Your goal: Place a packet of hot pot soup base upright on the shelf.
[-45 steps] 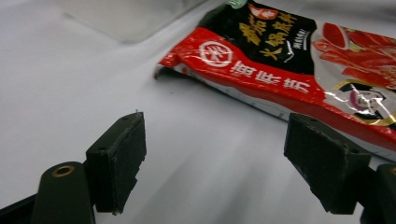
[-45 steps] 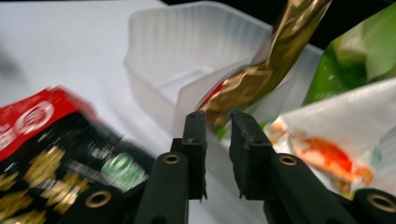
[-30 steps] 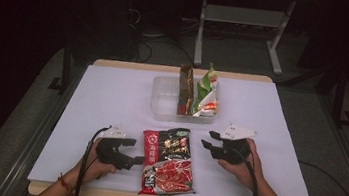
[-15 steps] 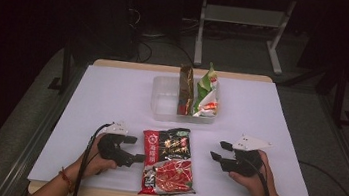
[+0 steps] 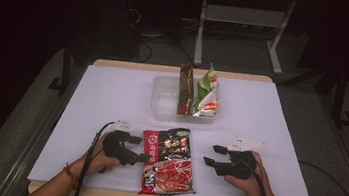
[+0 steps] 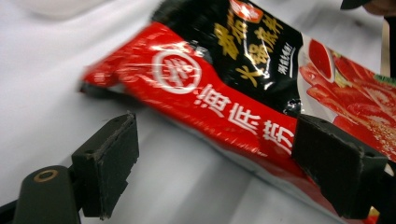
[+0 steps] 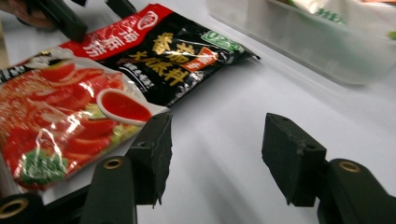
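Dark room, cables and a desk frame on the floor behind, and a table with a white cover [image 5: 111,100] is where everything sits. Front and centre lies a red-and-black hotpot soup base packet [image 5: 169,160], flat on the cover, between the two hands.

Left gripper [image 5: 140,149] sits right at the packet's left edge. In the left gripper view its jaws stand wide, one pad over bare cover, the other over the packet's red edge [image 6: 224,116], not pinching anything yet. Right gripper [image 5: 211,154] is off to the packet's right side, near but apart, and its jaws have just been opening, with nothing between them except white cover in the right gripper view.

My guess is the packet is headed for the clear plastic bin [image 5: 162,96] further back. To grab it well, I'd slide the lower left jaw under that raised edge so the pads bite on the sealed rim, not the puffy middle. It's glossy film, so a shallow pinch could slip.

The bin already has a brown snack packet [image 5: 185,89] and a green-and-white packet [image 5: 207,94] standing upright at its right end. The left half looks free, so that's the easy spot.
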`<action>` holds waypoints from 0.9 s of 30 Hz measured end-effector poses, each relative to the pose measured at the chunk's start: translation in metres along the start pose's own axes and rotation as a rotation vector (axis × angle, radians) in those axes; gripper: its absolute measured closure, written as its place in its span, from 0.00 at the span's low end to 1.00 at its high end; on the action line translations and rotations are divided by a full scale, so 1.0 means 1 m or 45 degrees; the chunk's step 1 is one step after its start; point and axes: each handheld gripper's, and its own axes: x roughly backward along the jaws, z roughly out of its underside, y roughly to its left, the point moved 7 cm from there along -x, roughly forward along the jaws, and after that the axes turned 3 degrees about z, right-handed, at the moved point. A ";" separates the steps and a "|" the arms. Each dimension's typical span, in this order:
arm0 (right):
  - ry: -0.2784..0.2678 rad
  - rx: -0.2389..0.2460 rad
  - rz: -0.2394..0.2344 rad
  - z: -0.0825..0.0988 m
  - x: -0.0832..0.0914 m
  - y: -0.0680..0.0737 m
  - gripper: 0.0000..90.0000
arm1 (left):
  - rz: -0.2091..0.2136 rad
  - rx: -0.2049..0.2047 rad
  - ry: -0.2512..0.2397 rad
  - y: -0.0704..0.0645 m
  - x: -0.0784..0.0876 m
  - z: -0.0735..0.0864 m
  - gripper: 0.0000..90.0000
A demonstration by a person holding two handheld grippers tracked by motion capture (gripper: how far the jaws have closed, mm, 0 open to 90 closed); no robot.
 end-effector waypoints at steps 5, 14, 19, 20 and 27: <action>0.012 0.036 -0.067 -0.006 -0.007 0.018 0.45 | 0.009 -0.015 0.014 -0.004 -0.011 -0.004 0.12; 0.045 0.020 -0.178 -0.009 -0.021 0.041 0.41 | 0.012 -0.004 -0.044 -0.002 -0.010 -0.002 0.15; 0.071 -0.008 -0.193 -0.009 -0.030 0.043 0.36 | -0.010 -0.006 -0.038 -0.003 -0.010 -0.002 0.15; 0.073 -0.018 -0.198 -0.009 -0.031 0.043 0.34 | -0.027 -0.008 -0.034 -0.002 -0.009 -0.002 0.15; 0.165 -0.030 -0.206 -0.005 -0.046 0.049 0.30 | -0.061 0.025 -0.041 0.005 -0.002 0.001 0.15</action>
